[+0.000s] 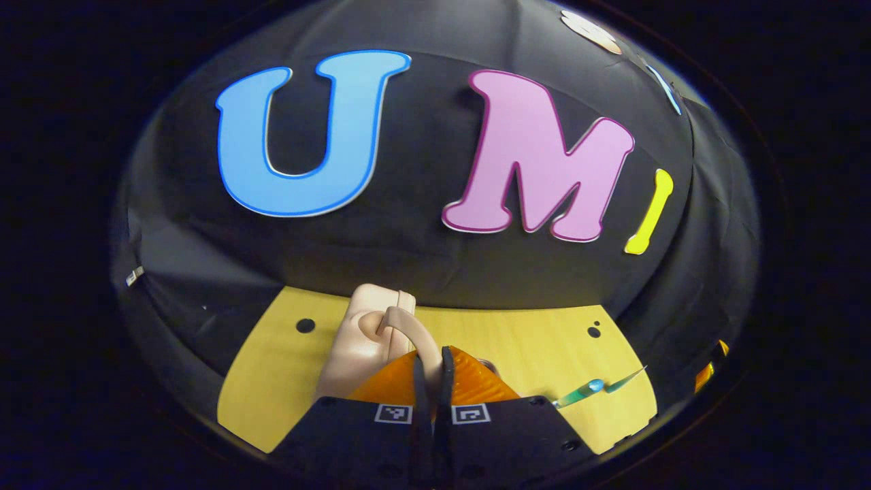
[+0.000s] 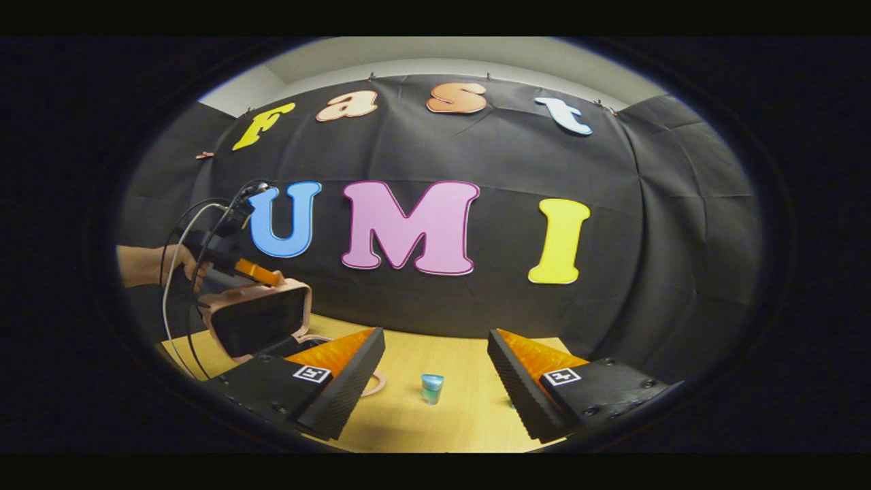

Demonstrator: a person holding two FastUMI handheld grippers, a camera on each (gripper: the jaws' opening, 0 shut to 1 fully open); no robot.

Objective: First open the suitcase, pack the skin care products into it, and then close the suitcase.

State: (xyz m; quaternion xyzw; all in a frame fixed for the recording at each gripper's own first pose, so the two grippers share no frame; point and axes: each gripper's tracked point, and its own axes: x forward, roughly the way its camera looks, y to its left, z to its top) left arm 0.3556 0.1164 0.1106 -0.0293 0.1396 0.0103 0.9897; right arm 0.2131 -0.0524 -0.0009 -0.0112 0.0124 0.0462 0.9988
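A: What sits nearest in the left gripper view?

B: At the bottom centre, the left gripper (image 1: 430, 381) has its two fingers drawn together on the curved handle strap (image 1: 408, 333) of a small pale pink hard-shell suitcase (image 1: 354, 340), which rises just above them on the pale wooden table (image 1: 544, 340). At the lower right lies a slim turquoise skin care tube (image 1: 588, 389).

A: And the right gripper view?

B: At the bottom, the right gripper (image 2: 435, 381) hangs with its fingers wide apart, holding nothing. Between them, a little farther up the table (image 2: 449, 422), stands a small blue-green skin care bottle (image 2: 431, 388). At the middle left, the suitcase (image 2: 258, 316) has its lid raised, dark inside showing, with the left gripper (image 2: 258, 273) at its top edge and a person's hand (image 2: 177, 262) behind it.

A: What could go wrong?

B: The strap is thin and flexible, so I judge it could slip from the pinch and let the lid drop. Whether the lid stays up unaided is hard to tell at that distance. Reaching in while it falls could knock the upright bottle over.
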